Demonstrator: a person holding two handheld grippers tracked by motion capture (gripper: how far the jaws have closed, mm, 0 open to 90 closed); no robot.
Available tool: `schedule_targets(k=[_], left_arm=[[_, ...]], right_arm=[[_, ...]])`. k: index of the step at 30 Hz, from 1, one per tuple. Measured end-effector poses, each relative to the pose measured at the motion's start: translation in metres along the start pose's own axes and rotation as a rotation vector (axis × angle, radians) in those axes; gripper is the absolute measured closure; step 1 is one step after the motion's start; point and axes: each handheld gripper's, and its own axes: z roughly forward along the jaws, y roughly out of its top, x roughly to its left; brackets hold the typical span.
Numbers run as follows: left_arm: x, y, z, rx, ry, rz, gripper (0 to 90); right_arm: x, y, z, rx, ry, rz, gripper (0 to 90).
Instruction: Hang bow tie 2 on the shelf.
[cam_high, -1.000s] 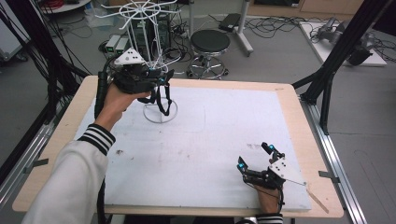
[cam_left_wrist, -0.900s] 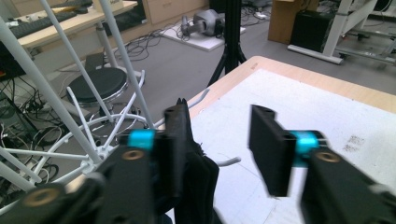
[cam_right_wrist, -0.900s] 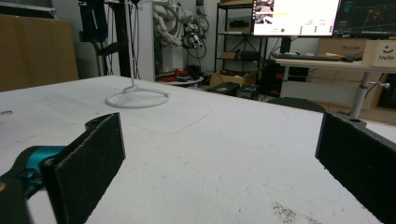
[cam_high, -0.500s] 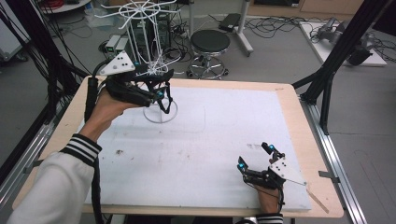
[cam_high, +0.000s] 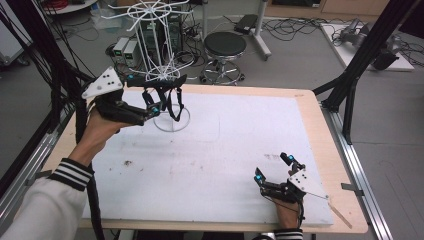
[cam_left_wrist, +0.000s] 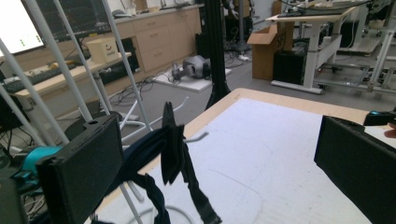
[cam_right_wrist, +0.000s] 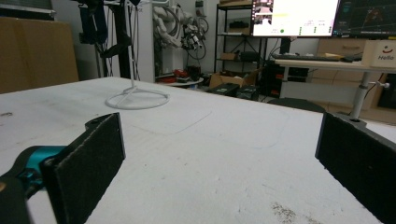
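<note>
Between open left gripper (cam_left_wrist: 219, 154) pads: dark strap (cam_left_wrist: 173, 149).

Grey floor with cables (cam_high: 300, 25), black stool (cam_high: 225, 46), wooden cabinets (cam_left_wrist: 163, 35) beyond

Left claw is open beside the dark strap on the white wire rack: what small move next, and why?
Probably draw the left claw back from the white wire rack. Its jaws, just opened, stand wide, and the dark strap hangs on a rack arm, apparently free of the pads.

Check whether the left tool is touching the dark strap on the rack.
Apart. In the left gripper view the strap hangs between wide-open jaws of the left tool, clear of both pads.
</note>
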Motion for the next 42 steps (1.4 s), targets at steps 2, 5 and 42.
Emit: schedule_targets(k=[2, 5, 42], left_arm=[[-0.005, -0.007, -0.011, -0.021, 0.006, 0.007, 1.7], [-0.013, -0.023, -0.029, -0.059, 0.015, 0.016, 1.7], [-0.051, -0.205, -0.094, -0.157, 0.243, -0.161, 1.7]], right_arm=[[0.000, 0.000, 0.000, 0.003, -0.004, 0.009, 0.7], [0.000, 0.000, 0.000, 0.003, -0.003, 0.009, 0.7], [0.001, 0.000, 0.000, 0.008, -0.009, -0.006, 0.7]])
